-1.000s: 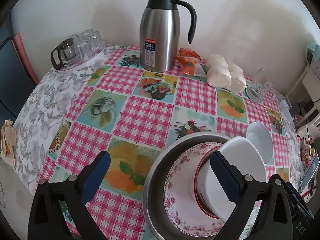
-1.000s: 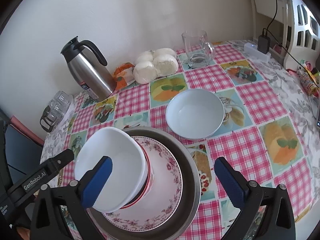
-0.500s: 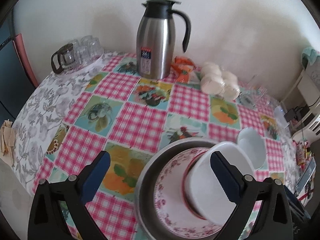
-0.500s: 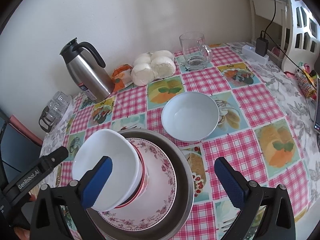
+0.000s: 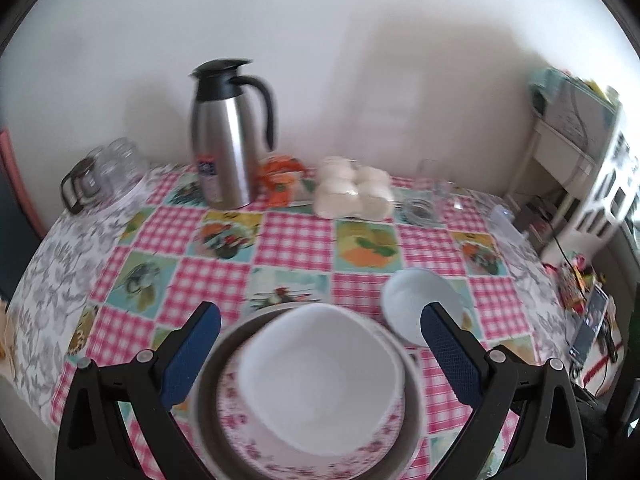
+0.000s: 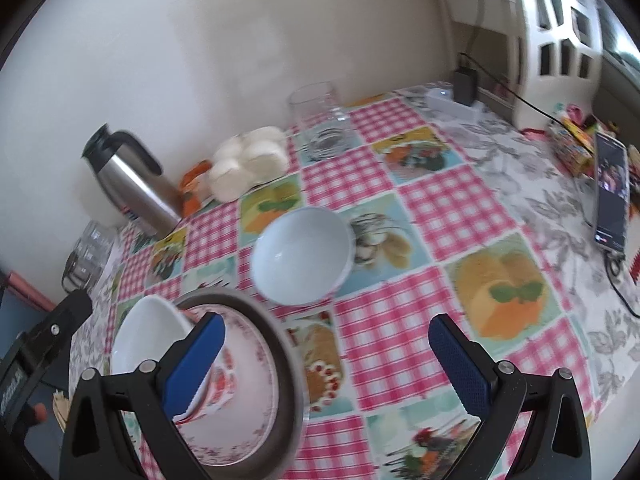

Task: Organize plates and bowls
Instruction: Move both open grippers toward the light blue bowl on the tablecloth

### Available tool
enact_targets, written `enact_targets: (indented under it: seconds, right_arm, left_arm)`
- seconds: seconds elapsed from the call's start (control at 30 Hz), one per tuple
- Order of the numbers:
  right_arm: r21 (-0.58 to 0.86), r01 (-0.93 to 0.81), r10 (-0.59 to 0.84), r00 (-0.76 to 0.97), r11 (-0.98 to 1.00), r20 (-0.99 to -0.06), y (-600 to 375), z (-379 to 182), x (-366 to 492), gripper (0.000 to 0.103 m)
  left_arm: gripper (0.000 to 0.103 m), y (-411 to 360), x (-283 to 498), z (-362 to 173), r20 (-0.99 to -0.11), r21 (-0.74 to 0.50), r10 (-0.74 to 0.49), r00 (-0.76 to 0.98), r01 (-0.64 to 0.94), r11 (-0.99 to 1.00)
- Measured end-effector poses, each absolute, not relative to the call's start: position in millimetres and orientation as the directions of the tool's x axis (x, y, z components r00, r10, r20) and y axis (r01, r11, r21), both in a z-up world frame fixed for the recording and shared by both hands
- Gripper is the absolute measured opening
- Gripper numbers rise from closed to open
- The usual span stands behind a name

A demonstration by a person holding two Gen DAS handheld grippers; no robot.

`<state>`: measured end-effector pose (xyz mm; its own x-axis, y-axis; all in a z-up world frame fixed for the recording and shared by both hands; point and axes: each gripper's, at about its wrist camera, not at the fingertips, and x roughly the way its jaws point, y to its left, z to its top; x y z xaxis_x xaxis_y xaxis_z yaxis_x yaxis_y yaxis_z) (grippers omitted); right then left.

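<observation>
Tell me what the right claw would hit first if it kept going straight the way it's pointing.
Probably the loose white bowl ahead of the open right claw, with only bare tablecloth between; depth is uncertain.

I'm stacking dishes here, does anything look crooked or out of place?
Yes. The top white bowl sits tilted on the stack in the metal pan, leaning toward one side rather than nesting flat. A second bowl sits alone on the table, unstacked.
</observation>
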<state>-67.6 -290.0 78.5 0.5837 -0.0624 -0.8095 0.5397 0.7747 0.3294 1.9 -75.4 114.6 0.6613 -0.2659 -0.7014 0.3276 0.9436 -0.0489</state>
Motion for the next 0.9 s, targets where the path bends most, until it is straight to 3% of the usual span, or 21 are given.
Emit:
enact_targets:
  seconds: [0.4,0.57,0.9]
  right_arm:
    - [0.324,0.636,-0.112,0.547,0.701,-0.83,-353,61,-99,0.103]
    - [0.342,0.659,-0.104,0.54,0.67,-0.835,-371,51,-103,0.103]
    - [0.339,0.67,-0.076,0.509,0.661,-0.858,-384,26,-85,0.103]
  left_arm:
    - [0.1,-162,-15,102,-0.718,-0.036,-0.364,0.594,0.49,0.871]
    - [0.1,-188,-14,90,-0.746,0.008,-0.351,0.567,0.533,0.846]
    - [0.1,-198,18,70,-0.779,0.001,-0.294,0.554,0.47,0.883]
